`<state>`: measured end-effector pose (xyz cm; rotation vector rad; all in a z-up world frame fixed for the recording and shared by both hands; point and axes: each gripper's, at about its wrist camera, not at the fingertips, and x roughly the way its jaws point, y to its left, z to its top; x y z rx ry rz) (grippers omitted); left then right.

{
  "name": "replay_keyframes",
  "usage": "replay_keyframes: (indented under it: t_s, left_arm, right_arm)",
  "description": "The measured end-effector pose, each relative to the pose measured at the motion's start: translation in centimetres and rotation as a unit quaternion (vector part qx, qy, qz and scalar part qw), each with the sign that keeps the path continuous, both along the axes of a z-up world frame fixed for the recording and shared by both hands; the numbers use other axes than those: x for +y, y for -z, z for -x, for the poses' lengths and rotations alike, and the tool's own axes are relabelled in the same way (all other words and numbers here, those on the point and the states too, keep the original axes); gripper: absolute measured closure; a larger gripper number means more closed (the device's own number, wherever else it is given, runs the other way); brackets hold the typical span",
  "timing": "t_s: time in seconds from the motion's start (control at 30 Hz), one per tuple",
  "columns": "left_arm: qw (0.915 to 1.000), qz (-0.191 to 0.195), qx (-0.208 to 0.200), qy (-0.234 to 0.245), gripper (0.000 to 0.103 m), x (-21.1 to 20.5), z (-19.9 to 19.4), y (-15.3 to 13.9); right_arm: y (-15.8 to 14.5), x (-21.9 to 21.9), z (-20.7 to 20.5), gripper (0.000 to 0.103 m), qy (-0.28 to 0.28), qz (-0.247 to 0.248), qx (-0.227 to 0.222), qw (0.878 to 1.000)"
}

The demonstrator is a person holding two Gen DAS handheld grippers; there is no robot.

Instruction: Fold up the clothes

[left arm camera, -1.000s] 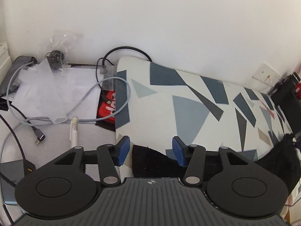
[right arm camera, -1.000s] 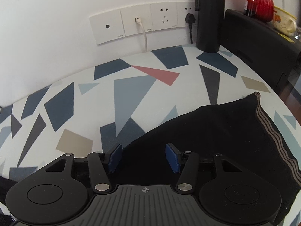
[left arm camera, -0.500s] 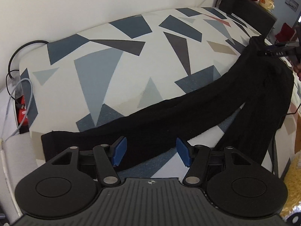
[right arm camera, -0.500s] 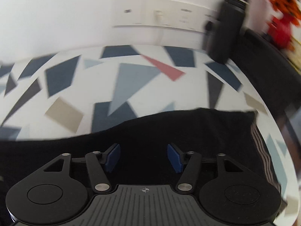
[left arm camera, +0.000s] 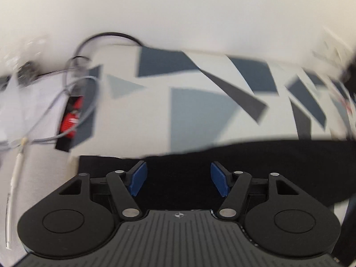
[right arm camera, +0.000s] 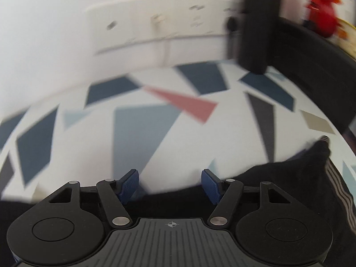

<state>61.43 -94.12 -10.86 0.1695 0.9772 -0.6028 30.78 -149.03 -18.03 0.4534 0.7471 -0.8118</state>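
A black garment (left arm camera: 255, 162) lies along the near side of a white table with grey, blue and red triangles (left arm camera: 200, 111). My left gripper (left arm camera: 178, 181) is open, its blue pads over the garment's left end, holding nothing. In the right wrist view the garment (right arm camera: 278, 178) shows its striped cuff (right arm camera: 342, 191) at the right. My right gripper (right arm camera: 170, 184) is open and empty above the garment's far edge. Both views are blurred by motion.
Left of the table lie grey and black cables (left arm camera: 73, 89), a red item (left arm camera: 71, 120) and white papers (left arm camera: 26, 106). At the back right are wall sockets (right arm camera: 155, 26), a black bottle (right arm camera: 255, 29), a red vase (right arm camera: 322, 15) and a dark box (right arm camera: 311, 66).
The left wrist view has swung back left toward the table's cable end, with the garment's left end now under the pads. The right gripper has shifted; the garment sits lower in its view.
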Motion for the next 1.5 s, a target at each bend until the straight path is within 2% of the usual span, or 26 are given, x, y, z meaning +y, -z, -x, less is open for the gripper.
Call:
replay_keyframes:
  t_s: [0.1,0.17,0.23,0.37,0.47,0.53,0.6,0.7,0.73,0.83,0.9,1.03,1.1,1.2,1.5]
  left_arm:
    - [0.9994,0.021,0.020,-0.017,0.038,1.4,-1.2,-0.9]
    - [0.9994,0.011,0.031,-0.007,0.038,1.7,-0.6,-1.3]
    - [0.9988,0.008,0.047,0.000,0.033,1.9,0.1,-1.3]
    - [0.9981,-0.015,0.050,-0.031,0.032,2.0,0.4,0.2]
    - [0.9973,-0.008,0.051,-0.053,0.032,1.4,0.0,0.5]
    - [0.9987,-0.005,0.041,-0.029,0.031,-0.2,0.6,-0.1]
    - [0.9994,-0.005,0.035,-0.007,0.017,-1.8,1.4,-0.4]
    - [0.9989,-0.016,0.041,0.016,0.013,-4.1,2.8,0.3]
    - [0.9986,-0.025,0.042,0.023,0.013,-4.9,3.5,0.7]
    - [0.9979,-0.057,0.011,0.030,0.005,-6.6,5.2,1.3]
    - [0.9980,-0.057,0.012,0.027,0.002,-7.0,5.3,1.4]
    - [0.9984,-0.053,0.017,-0.005,0.000,-7.2,4.6,1.6]
    - [0.9983,-0.052,0.019,-0.019,0.000,-7.5,4.4,1.7]
    - [0.9978,-0.058,0.017,-0.029,0.000,-8.6,4.2,1.6]
    - [0.9942,-0.063,-0.003,-0.087,0.000,-12.5,2.6,1.5]
  right_arm:
    - [-0.9,-0.1,1.3,0.040,-0.014,0.003,-0.007,1.000]
    - [-1.6,0.5,2.4,0.036,-0.030,0.017,0.000,0.999]
    - [-1.9,0.9,4.1,0.031,-0.034,0.020,0.001,0.999]
    - [-1.6,1.1,7.5,0.027,-0.013,0.022,0.023,0.999]
    - [-0.9,0.5,9.6,0.027,0.015,0.027,0.048,0.998]
    - [-0.7,-0.1,11.0,0.027,0.034,0.029,0.057,0.997]
    - [-0.9,-0.9,12.3,0.025,0.050,0.028,0.050,0.997]
    - [-1.0,-2.6,13.2,0.022,0.055,0.033,0.049,0.997]
    - [-0.9,-3.3,13.2,0.022,0.051,0.033,0.051,0.997]
    - [0.0,-4.8,12.4,0.022,0.025,0.028,0.066,0.997]
    - [0.9,-5.8,11.6,0.022,0.012,0.031,0.084,0.996]
    - [1.8,-8.6,11.3,0.017,0.022,0.004,0.040,0.999]
    - [2.2,-10.0,10.8,0.007,0.010,0.006,0.037,0.999]
    - [2.6,-12.3,10.0,0.001,-0.014,0.011,0.032,0.999]
    - [2.8,-17.6,6.7,0.001,-0.052,0.022,0.027,0.998]
